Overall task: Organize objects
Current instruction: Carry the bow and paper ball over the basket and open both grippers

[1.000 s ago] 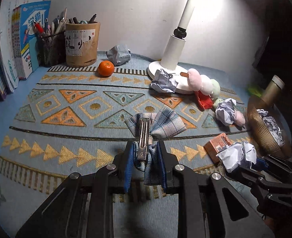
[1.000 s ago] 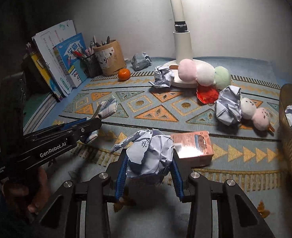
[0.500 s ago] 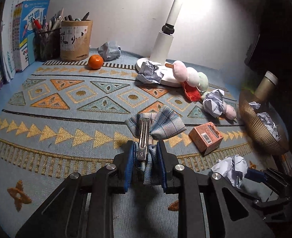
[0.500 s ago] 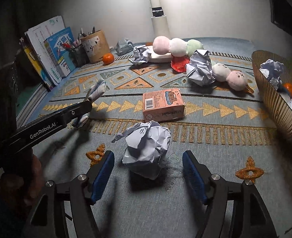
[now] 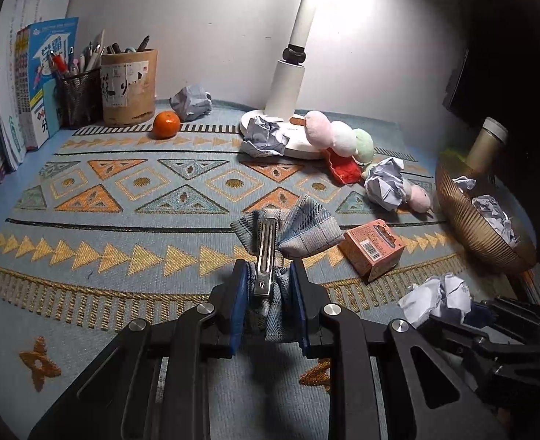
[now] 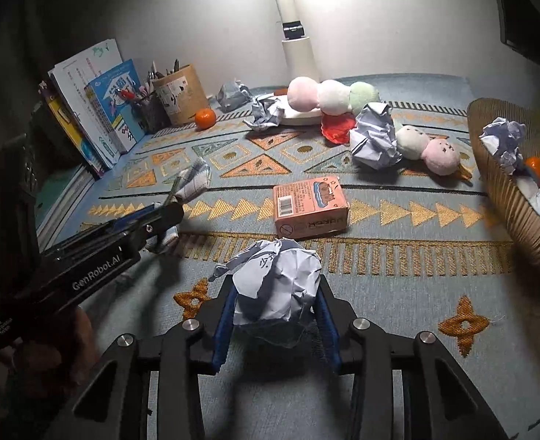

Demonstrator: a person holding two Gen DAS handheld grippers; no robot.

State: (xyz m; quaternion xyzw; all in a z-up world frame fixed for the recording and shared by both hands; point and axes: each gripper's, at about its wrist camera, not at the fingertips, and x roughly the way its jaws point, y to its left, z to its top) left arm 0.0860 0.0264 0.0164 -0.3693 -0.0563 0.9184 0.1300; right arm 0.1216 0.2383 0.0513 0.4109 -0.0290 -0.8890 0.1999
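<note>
Bow clip (image 5: pixel 286 229): plaid fabric with a metal clip, pinched between the blue pads of the left tool (image 5: pixel 269 295), jaws narrow on its lower half. Upper half fans out above the patterned mat (image 5: pixel 123 198), which covers the counter.

Paper ball (image 6: pixel 279 286): held between the pads of the right tool (image 6: pixel 275 324), jaws closed on its sides. In the left view the same ball (image 5: pixel 435 299) shows at lower right, near the orange box (image 5: pixel 374 247).

Box (image 6: pixel 310 207) lies on the mat just beyond the held ball. Basket (image 6: pixel 508 198) at right, on its side or tilted, holds crumpled paper and an orange fruit.

Further back: another paper ball (image 6: pixel 374 135) touching a plush skewer (image 6: pixel 427 150); lamp base (image 5: pixel 288 139); tangerine (image 5: pixel 166 124) beside a pen cup (image 5: pixel 129 86); books (image 5: pixel 32 84) at left.
</note>
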